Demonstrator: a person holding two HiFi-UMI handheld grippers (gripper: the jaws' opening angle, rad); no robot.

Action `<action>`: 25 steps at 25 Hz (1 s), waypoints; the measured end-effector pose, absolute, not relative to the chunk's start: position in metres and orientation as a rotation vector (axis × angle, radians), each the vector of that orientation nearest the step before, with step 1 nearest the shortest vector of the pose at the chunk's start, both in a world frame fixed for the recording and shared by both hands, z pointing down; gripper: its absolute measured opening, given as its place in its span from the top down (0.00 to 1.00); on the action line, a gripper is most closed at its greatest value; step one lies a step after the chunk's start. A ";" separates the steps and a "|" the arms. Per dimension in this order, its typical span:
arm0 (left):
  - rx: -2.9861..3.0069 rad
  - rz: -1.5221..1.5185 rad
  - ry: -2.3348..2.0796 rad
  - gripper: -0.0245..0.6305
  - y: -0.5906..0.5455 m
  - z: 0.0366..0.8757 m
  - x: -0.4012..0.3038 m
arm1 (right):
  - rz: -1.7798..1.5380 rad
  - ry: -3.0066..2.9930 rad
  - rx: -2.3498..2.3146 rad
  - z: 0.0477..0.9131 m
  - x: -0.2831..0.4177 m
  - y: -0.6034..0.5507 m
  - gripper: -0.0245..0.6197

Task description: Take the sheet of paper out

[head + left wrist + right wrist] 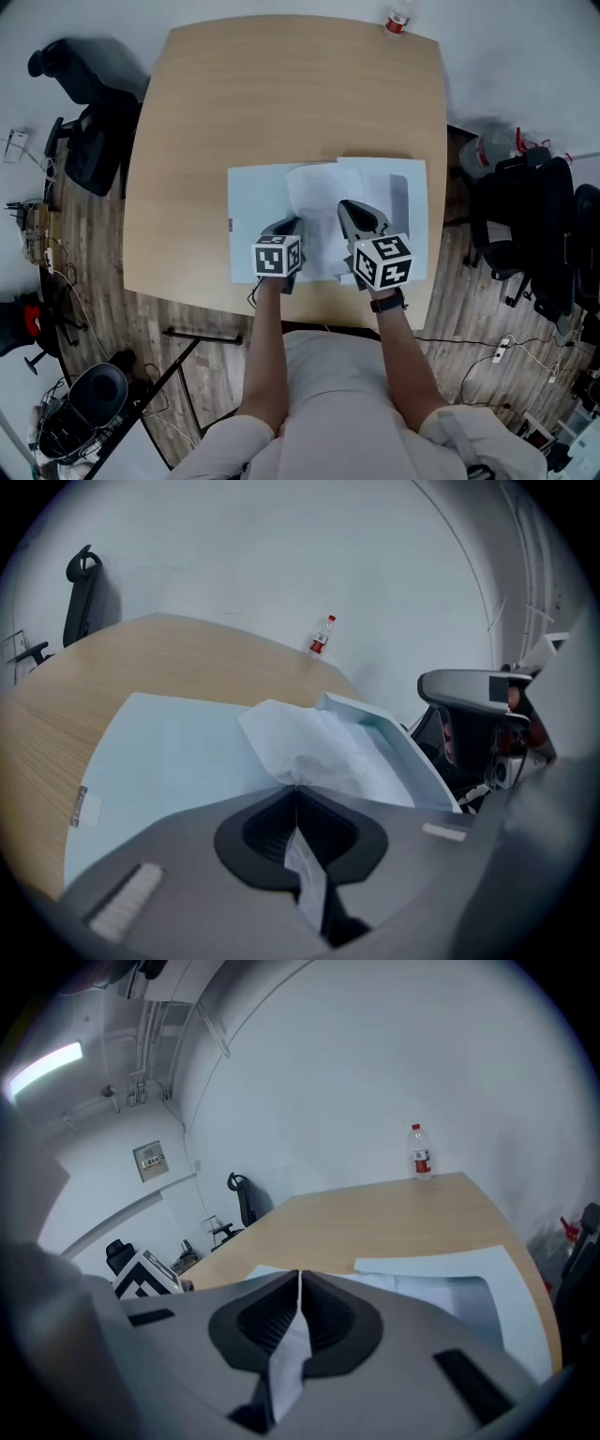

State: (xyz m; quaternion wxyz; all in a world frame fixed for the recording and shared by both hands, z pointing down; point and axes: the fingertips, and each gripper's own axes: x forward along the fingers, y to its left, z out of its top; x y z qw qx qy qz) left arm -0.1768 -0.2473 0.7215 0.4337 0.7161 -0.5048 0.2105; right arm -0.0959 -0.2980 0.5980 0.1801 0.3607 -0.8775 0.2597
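Observation:
A pale blue folder lies open on the wooden table, also seen in the left gripper view as the folder. A white sheet of paper rises crumpled out of it, between the two flaps. My left gripper is shut on the sheet's near left edge; the paper runs between its jaws. My right gripper is shut on the sheet's near right edge, with a strip of the sheet pinched between its jaws. The folder's right flap lies beyond.
A small water bottle stands at the table's far right corner, the same bottle in the right gripper view. Black office chairs stand left of the table, more chairs on the right. Cables lie on the wooden floor.

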 end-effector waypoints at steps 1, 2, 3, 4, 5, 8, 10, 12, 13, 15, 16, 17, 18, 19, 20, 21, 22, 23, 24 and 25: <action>1.785 0.518 -1.267 0.94 -0.247 0.719 -0.179 | 0.731 -2.483 1.014 0.597 -0.097 -0.297 0.94; 1.786 0.511 -1.274 0.94 -0.247 0.716 -0.181 | 0.728 -2.486 1.010 0.596 -0.099 -0.297 0.94; 1.785 0.503 -1.281 0.94 -0.246 0.714 -0.183 | 0.727 -2.490 1.005 0.595 -0.101 -0.296 0.94; 1.784 0.496 -1.288 0.94 -0.246 0.711 -0.185 | 0.726 -2.494 0.999 0.594 -0.103 -0.295 0.94; 1.784 0.491 -1.295 0.94 -0.245 0.709 -0.188 | 0.724 -2.498 0.993 0.593 -0.105 -0.294 0.94; 1.781 0.482 -1.310 0.94 -0.240 0.705 -0.192 | 0.713 -2.509 0.974 0.588 -0.110 -0.289 0.94; 1.778 0.475 -1.320 0.94 -0.237 0.702 -0.194 | 0.704 -2.517 0.964 0.585 -0.112 -0.287 0.94; 1.779 0.469 -1.332 0.94 -0.235 0.700 -0.197 | 0.696 -2.526 0.958 0.582 -0.114 -0.286 0.94; 1.779 0.468 -1.339 0.94 -0.234 0.699 -0.198 | 0.693 -2.531 0.957 0.580 -0.114 -0.286 0.94; 1.780 0.465 -1.355 0.94 -0.232 0.695 -0.202 | 0.687 -2.540 0.954 0.577 -0.114 -0.284 0.94; 1.780 0.461 -1.364 0.94 -0.231 0.692 -0.203 | 0.684 -2.545 0.952 0.574 -0.115 -0.283 0.94; 1.780 0.455 -1.373 0.94 -0.231 0.689 -0.205 | 0.679 -2.550 0.948 0.572 -0.115 -0.283 0.94; 1.781 0.447 -1.384 0.94 -0.231 0.685 -0.206 | 0.673 -2.555 0.944 0.570 -0.115 -0.281 0.94; 1.783 0.440 -1.394 0.94 -0.230 0.682 -0.207 | 0.666 -2.561 0.940 0.568 -0.115 -0.280 0.94; 1.788 0.433 -1.404 0.94 -0.229 0.678 -0.207 | 0.658 -2.567 0.936 0.566 -0.114 -0.278 0.94; 1.795 0.426 -1.415 0.94 -0.228 0.674 -0.208 | 0.651 -2.575 0.932 0.563 -0.114 -0.276 0.94; 1.803 0.419 -1.427 0.94 -0.227 0.669 -0.209 | 0.644 -2.584 0.929 0.560 -0.114 -0.274 0.94; 1.810 0.414 -1.440 0.94 -0.227 0.664 -0.211 | 0.636 -2.595 0.928 0.555 -0.115 -0.273 0.94; 1.818 0.409 -1.454 0.94 -0.227 0.658 -0.213 | 0.624 -2.605 0.929 0.551 -0.115 -0.272 0.94; 1.826 0.405 -1.469 0.94 -0.227 0.652 -0.214 | 0.608 -2.613 0.931 0.546 -0.114 -0.271 0.94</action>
